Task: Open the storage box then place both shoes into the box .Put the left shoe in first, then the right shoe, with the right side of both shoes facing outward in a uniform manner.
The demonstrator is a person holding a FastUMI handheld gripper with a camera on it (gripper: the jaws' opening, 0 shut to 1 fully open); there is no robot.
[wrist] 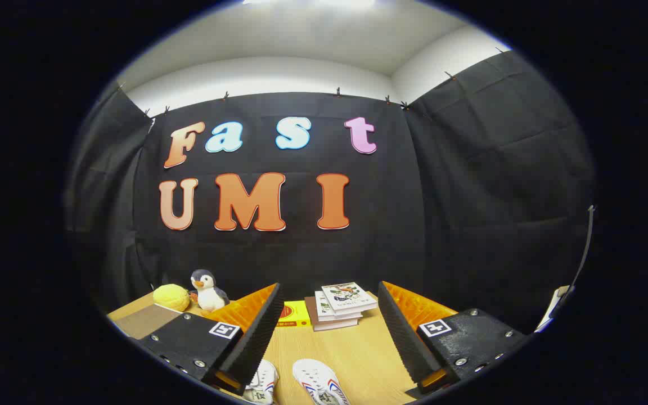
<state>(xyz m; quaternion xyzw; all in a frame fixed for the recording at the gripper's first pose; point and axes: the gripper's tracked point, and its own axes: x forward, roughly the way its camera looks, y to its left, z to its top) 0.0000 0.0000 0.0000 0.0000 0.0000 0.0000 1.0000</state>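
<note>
Two white shoes with red and blue stripes lie on the wooden table, low between my fingers. One shoe (319, 381) sits in the middle of the gap. The other shoe (261, 382) is partly hidden behind my left finger (253, 332). My gripper (329, 304) is held above the table, open wide with nothing between the fingers. The right finger (405, 332) stands well clear of the shoes. The edge of a brown box-like thing (145, 319) shows left of my left finger; I cannot tell whether it is the storage box.
Beyond the fingers a stack of books (342, 306) lies on the table (363, 354), with a flat yellow box (293, 315) beside it. A toy penguin (208, 290) and a yellow plush (171, 297) stand at the far left.
</note>
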